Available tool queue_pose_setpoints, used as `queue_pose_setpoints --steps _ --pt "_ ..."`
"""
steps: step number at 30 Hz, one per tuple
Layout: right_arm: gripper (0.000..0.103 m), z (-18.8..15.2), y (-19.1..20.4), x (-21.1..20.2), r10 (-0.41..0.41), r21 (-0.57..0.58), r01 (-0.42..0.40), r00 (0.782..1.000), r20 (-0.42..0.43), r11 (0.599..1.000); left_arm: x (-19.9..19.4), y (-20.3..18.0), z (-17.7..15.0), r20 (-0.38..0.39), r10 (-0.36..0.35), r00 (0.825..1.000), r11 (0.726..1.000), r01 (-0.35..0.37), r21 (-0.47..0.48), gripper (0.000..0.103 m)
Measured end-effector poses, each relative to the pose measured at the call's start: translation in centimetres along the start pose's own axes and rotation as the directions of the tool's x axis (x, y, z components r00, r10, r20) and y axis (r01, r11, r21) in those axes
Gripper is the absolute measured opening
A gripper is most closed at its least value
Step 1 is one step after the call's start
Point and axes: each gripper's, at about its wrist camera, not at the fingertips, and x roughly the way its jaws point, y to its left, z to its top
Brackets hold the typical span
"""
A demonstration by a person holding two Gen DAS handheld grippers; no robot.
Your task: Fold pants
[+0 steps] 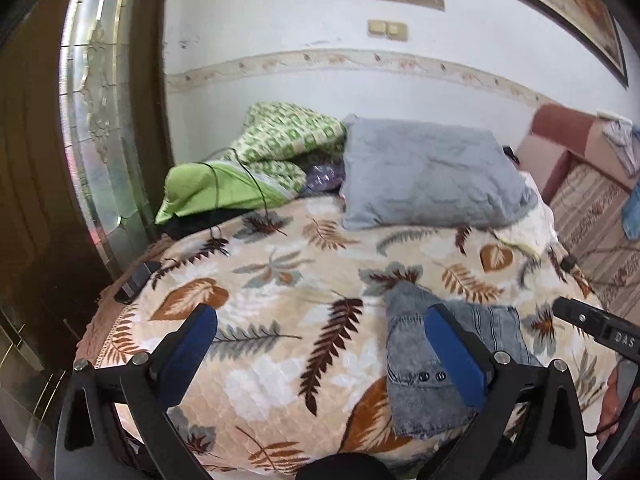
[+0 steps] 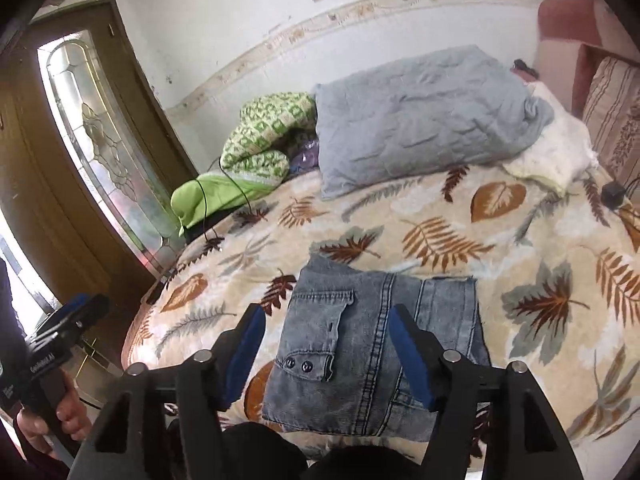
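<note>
The denim pants (image 2: 448, 308) lie folded into a compact rectangle on the leaf-patterned bedspread (image 2: 460, 216), with a buttoned pocket flap facing up. My right gripper (image 2: 328, 318) hovers above them, open, its blue pads apart and touching no cloth. In the left wrist view the pants (image 1: 404, 360) sit at the lower right. My left gripper (image 1: 320, 320) is open wide over bare bedspread (image 1: 280, 272) to their left, and part of the right gripper (image 1: 580, 320) shows at the right edge. The left gripper (image 2: 86, 306) appears at the lower left of the right wrist view, held by a hand (image 2: 68, 416).
A grey pillow (image 1: 428, 172) and a green patterned blanket (image 1: 280, 140) lie at the head of the bed against the wall. A thin black cable (image 1: 256, 184) crosses the blanket. A dark flat device (image 1: 136, 280) sits at the bed's left edge. A glass-panelled door (image 1: 100, 120) stands left and a sofa (image 1: 592, 192) right.
</note>
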Motion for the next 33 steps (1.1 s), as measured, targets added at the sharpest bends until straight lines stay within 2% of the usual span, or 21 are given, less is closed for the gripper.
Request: queue_pose_setpoints --steps 6,11,25,33 --pt "0.070 0.3 0.1 -1.9 -0.032 -0.040 0.034 0.998 0.057 0.999 -1.4 0.9 0.3 0.061 0.042 0.997 0.999 -0.041 -0.030 0.103" --pt "0.073 0.5 -0.4 -3.0 -0.061 -0.043 0.065 0.994 0.087 0.997 -2.2 1.1 0.3 0.097 0.072 0.993 0.997 -0.071 -0.013 0.103" --pt "0.073 0.6 -2.6 -3.6 -0.128 -0.035 0.132 0.986 0.107 0.991 -0.5 1.7 -0.9 0.037 0.123 0.992 0.992 -0.124 0.008 0.103" --pt "0.073 0.7 -3.4 -3.2 -0.147 -0.020 0.150 0.985 0.094 0.988 0.5 1.9 -1.3 0.008 0.125 0.992 0.992 -0.126 0.021 0.103"
